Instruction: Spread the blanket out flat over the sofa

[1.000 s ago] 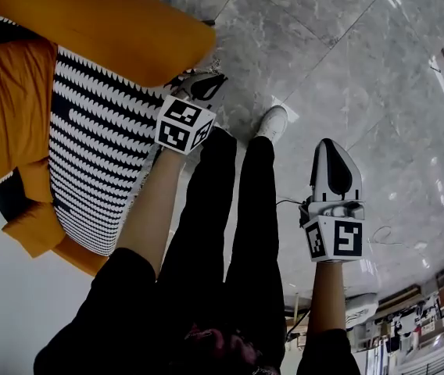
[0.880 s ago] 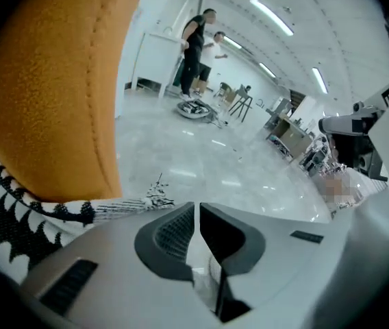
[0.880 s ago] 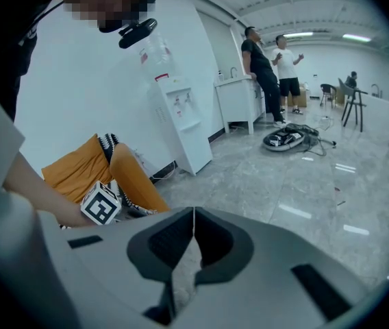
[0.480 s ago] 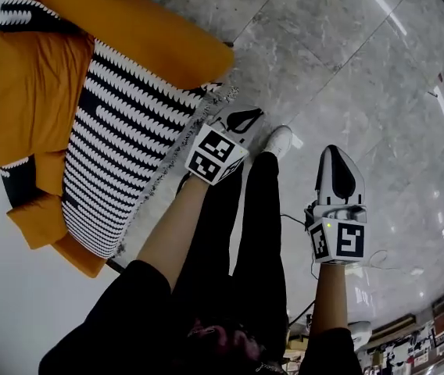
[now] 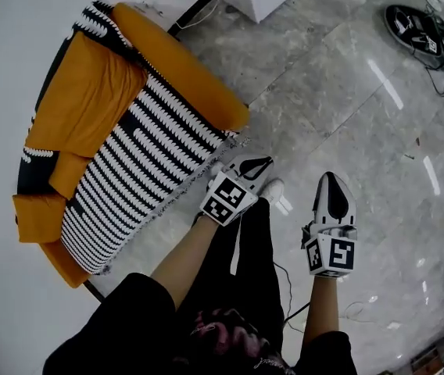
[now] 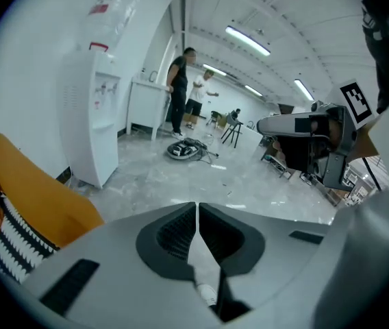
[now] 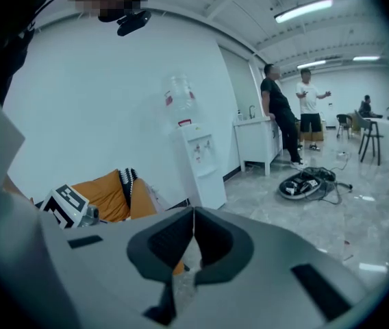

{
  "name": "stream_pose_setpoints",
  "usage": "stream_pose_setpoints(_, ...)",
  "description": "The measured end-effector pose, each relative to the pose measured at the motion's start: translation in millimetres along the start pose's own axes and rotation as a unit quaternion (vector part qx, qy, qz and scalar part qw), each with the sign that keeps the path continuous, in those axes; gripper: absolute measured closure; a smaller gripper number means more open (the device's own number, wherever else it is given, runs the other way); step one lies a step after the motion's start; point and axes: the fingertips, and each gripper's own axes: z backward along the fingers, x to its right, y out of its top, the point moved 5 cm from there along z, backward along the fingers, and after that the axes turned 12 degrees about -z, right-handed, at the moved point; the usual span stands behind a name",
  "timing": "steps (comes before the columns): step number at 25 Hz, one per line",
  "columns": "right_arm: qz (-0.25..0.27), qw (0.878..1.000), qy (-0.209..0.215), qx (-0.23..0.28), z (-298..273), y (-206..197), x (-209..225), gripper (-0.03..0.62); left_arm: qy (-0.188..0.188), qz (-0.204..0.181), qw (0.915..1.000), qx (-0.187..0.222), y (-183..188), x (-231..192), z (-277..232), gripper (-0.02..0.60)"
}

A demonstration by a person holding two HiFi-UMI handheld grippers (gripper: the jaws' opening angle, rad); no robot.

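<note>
Nothing held in the left claw (image 5: 253, 163), shut tight; same with the right claw (image 5: 331, 184). Lying at 9 o'clock from the left claw, over the orange sofa (image 5: 183, 76): the striped blanket (image 5: 132, 170). Looks soft, light and floppy. Best to pinch the fringed edge (image 5: 177, 197) at two corners.

Both jaw pairs were pressed together, nothing pinched in either. The left gripper (image 5: 253, 163) hung right over the person's legs (image 5: 247, 260), nose angled down and off to the upper right in the head view, with the bare left forearm (image 5: 187, 256) stretched out behind it. The right gripper (image 5: 331, 182) sat to the right of the legs, pointing straight ahead, well apart from the left one.
</note>
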Motion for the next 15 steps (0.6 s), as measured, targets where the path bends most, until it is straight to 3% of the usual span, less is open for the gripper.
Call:
stream_pose_setpoints(7,0.023,0.999,0.014,0.020,21,46,-18,0.572,0.050,-0.013,0.9977,0.045,65,7,47,0.558)
stream_pose_setpoints(11,0.023,0.999,0.036,0.026,18,65,-35,0.572,0.088,-0.017,0.9942,0.059,81,-4,75,0.558)
stream_pose_setpoints(15,0.024,0.998,0.054,0.027,20,73,-57,0.572,0.138,0.005,0.9874,0.077,85,-17,111,0.558)
